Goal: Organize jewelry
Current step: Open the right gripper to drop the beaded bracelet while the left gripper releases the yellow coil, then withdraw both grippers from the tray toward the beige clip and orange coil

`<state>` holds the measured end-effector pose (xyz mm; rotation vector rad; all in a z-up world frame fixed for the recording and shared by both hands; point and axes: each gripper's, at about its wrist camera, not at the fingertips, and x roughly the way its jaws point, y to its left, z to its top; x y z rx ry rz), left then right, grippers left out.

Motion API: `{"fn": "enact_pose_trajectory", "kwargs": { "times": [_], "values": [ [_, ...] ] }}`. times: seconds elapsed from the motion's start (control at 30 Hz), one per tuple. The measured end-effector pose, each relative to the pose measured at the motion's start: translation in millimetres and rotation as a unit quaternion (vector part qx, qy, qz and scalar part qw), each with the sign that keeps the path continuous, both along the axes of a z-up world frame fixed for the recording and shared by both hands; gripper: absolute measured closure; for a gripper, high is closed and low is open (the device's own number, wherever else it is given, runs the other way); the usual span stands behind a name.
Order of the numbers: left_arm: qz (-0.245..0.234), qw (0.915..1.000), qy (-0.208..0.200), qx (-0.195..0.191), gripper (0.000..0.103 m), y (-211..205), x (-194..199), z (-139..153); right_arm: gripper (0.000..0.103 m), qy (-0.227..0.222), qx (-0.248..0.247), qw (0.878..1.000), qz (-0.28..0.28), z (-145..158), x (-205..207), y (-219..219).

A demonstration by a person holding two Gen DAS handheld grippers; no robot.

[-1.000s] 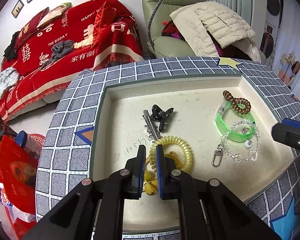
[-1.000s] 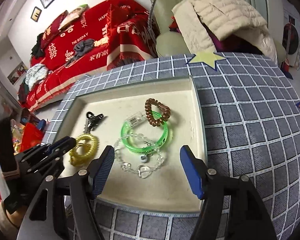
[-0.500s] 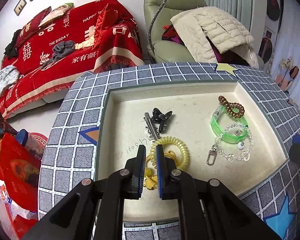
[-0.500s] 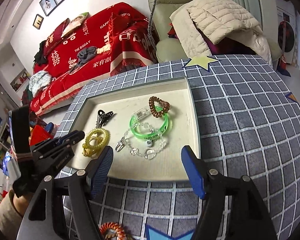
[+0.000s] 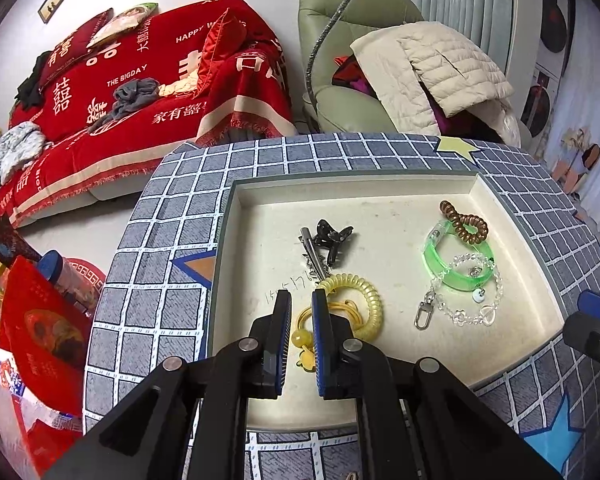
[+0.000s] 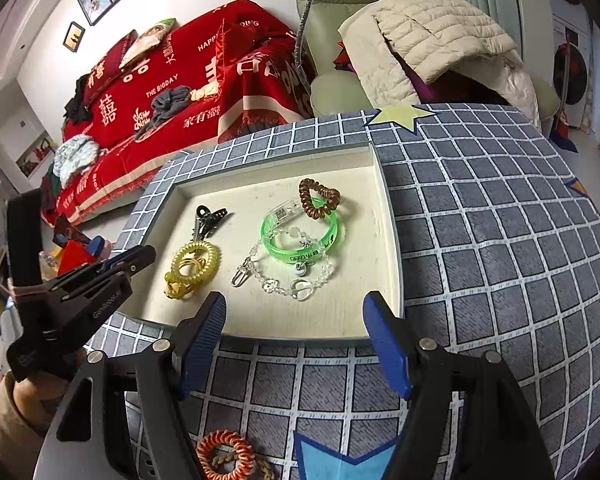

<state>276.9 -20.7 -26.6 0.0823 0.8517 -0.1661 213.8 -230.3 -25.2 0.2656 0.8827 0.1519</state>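
A cream tray (image 5: 222,264) sits on the grey checked tablecloth and holds the jewelry. In it lie a yellow spiral hair tie (image 5: 360,300) with yellow beads (image 5: 302,338), a black clip (image 5: 332,236) beside a silver clip (image 5: 312,254), a green bangle (image 5: 452,272), a brown spiral tie (image 5: 466,222) and a clear bead bracelet (image 5: 476,312). My left gripper (image 5: 300,298) hovers over the tray's near left part, shut, with nothing in it; the beads show below the slit between its jaws. My right gripper (image 6: 294,308) stands open and empty over the tray's near rim (image 6: 300,338).
An orange and white spiral tie (image 6: 224,456) lies on the tablecloth (image 6: 500,260) just in front of my right gripper. A red-covered sofa (image 5: 140,80) and a green armchair with a beige jacket (image 5: 432,64) stand beyond the table. Red bags (image 5: 40,340) sit on the floor at left.
My right gripper has drawn back from over the tray to its near rim, still open. The orange and white tie has come into its view. My left gripper has stayed almost still.
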Motion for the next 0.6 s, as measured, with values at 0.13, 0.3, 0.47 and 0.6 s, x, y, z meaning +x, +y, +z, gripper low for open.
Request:
{"fn": "enact_pose_trajectory", "kwargs": {
  "times": [0.13, 0.3, 0.47, 0.6],
  "values": [
    [0.017, 0.9995, -0.026, 0.010, 0.000, 2.1, -5.6, 5.3, 0.029, -0.005, -0.016, 1.000, -0.003, 1.8, 4.8, 1.0],
    [0.013, 0.9992, -0.032, 0.021, 0.000, 2.8, -4.8, 6.1, 0.023, -0.010, -0.024, 1.000, -0.013, 2.8, 7.5, 0.4],
    [0.018, 0.9990, -0.033, 0.025, 0.000, 7.8, -12.0, 6.6, 0.000, -0.059, -0.014, 0.998, -0.015, 11.2, -5.0, 2.7],
    [0.017, 0.9990, -0.033, 0.026, 0.000, 9.6, -23.1, 8.9, 0.000, -0.068, -0.007, 0.998, -0.009, 17.7, -8.5, 7.2]
  ]
}}
